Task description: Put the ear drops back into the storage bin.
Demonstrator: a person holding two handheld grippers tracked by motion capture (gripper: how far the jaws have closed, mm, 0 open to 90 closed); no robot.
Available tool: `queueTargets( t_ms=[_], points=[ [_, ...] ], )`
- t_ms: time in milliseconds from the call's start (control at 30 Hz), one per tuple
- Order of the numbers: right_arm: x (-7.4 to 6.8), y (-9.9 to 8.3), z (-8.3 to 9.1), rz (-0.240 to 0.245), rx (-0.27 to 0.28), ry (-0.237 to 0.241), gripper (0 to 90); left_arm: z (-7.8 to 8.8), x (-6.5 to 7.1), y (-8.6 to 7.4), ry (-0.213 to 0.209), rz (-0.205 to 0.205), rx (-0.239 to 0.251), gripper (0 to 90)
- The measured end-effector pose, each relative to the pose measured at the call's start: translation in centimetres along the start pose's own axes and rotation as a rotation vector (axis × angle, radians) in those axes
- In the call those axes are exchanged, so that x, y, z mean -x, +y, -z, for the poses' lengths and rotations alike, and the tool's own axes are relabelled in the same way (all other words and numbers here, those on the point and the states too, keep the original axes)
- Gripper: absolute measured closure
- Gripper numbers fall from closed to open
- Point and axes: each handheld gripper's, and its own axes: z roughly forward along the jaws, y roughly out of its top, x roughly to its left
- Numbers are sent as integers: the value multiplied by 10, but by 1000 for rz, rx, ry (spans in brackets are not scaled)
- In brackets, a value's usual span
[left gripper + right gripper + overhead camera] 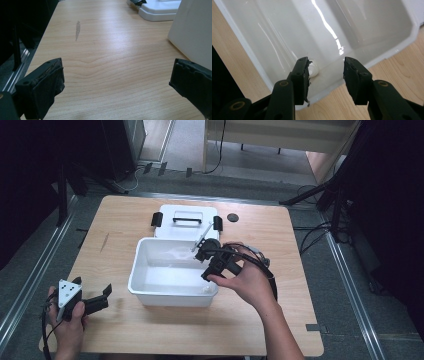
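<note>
White rectangular plastic tub [150, 287] sits open mid-table on the light wooden tabletop [280, 320], its flat white lid [165, 216] just behind. Right gripper [325, 68] hangs over its near-right corner, jaws parted, empty. Left gripper [116, 82] rests wide open, empty, well apart.

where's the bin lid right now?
In the high view the white lid lies flat on the table, just behind the open white bin on its far side, black handle up, left of a small black disc.

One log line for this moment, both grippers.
left gripper open, over table | right gripper open, over white tub rim | lid behind tub
</note>
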Motion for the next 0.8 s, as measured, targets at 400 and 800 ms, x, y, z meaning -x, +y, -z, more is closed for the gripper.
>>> queueTargets(
  t_ms=[400,800],
  points=[
    [19,-22,25,-71,16,-16,556,0,0,0,1,-5,-1,0],
    [33,-49,22,-128,-9,-25,531,0,0,0,0,-2,-2,0]
  ],
)
